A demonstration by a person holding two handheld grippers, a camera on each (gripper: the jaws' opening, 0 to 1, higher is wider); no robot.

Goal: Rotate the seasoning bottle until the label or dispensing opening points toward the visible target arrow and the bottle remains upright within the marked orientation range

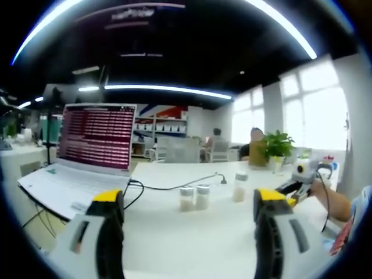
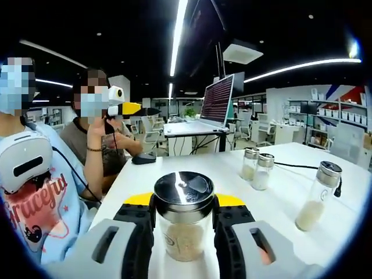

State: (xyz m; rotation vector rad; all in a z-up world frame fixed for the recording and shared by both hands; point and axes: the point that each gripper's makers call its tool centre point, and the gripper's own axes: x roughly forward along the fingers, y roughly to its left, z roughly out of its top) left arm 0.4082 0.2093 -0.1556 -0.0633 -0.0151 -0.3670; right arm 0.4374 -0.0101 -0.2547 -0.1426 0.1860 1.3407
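In the left gripper view, an open laptop [image 1: 81, 160] sits at the left edge of the white worktop [image 1: 192, 232], its screen lit, with a black cable [image 1: 174, 186] running from it toward the middle. The left tongs [image 1: 189, 226] stand wide apart with nothing between them, and bare worktop lies in front of them. Beyond that gap, two small bottles [image 1: 194, 197] stand upright and touching, and a third bottle [image 1: 239, 187] stands apart to their right. At the far right edge, the right tongs [image 1: 299, 183] show, held in a person's hand [image 1: 334, 200]. A potted plant [image 1: 277, 145] stands behind, near the windows.

In the right gripper view, two people sit along the left edge of the worktop [image 2: 139, 180], where a dark mouse [image 2: 143, 158] rests. The right tongs [image 2: 183, 232] are closed on the seasoning bottle [image 2: 183, 218], which stands upright between the jaws near the worktop's near edge, its shiny lid on top. To the right, the bottle pair [image 2: 256, 168] stands mid-worktop with open surface all round, and another bottle [image 2: 317, 197] stands nearer the right edge beside the cable [image 2: 296, 167].
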